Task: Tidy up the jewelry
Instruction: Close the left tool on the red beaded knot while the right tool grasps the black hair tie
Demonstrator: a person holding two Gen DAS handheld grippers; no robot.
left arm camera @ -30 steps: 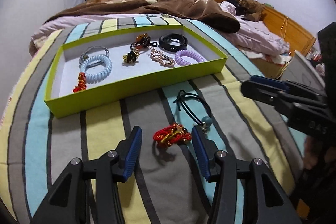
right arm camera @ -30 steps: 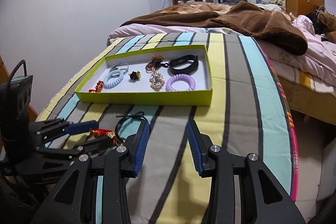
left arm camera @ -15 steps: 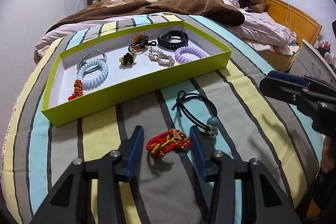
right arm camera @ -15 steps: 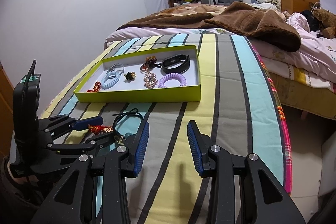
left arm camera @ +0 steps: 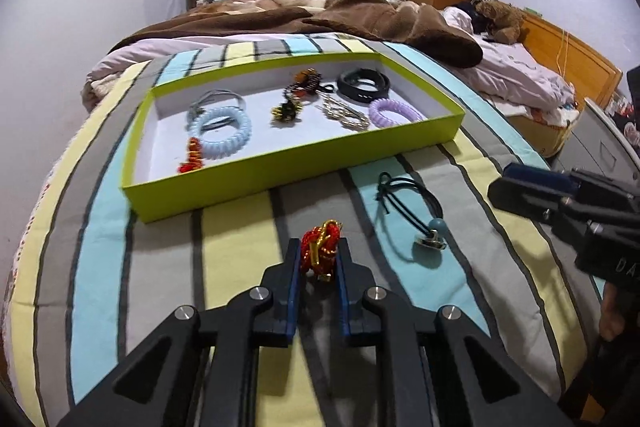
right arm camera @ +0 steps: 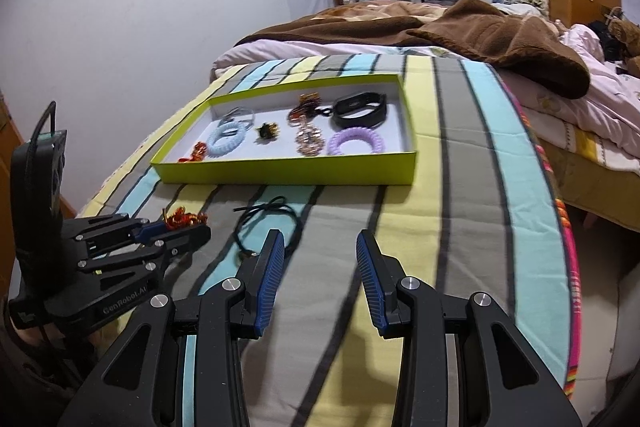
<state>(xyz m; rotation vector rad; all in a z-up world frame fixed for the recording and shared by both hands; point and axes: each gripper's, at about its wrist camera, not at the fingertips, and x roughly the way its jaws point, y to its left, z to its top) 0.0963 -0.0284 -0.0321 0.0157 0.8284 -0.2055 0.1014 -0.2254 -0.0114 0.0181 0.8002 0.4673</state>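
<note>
My left gripper (left arm camera: pixel 319 254) is shut on a red-and-gold beaded bracelet (left arm camera: pixel 320 247), held just above the striped bedspread; it also shows in the right wrist view (right arm camera: pixel 182 219). A black cord bracelet with a teal bead (left arm camera: pixel 412 205) lies on the bedspread to its right, in front of the lime-green tray (left arm camera: pixel 280 175). The tray holds several pieces, among them a pale blue coil band (left arm camera: pixel 222 131), a purple coil band (left arm camera: pixel 394 111) and a black wristband (left arm camera: pixel 363 85). My right gripper (right arm camera: pixel 320 251) is open and empty, right of the cord bracelet (right arm camera: pixel 266 227).
The striped bedspread (right arm camera: pixel 460 187) drops off at its right edge toward the floor. A brown blanket (left arm camera: pixel 360 19) and pink bedding lie behind the tray. A wooden bed frame (left arm camera: pixel 572 63) stands at the far right.
My left gripper closed on the red-and-gold bracelet, which lay loose between the open fingers before, and lifted it slightly. The right gripper stayed open and shifted a little.
</note>
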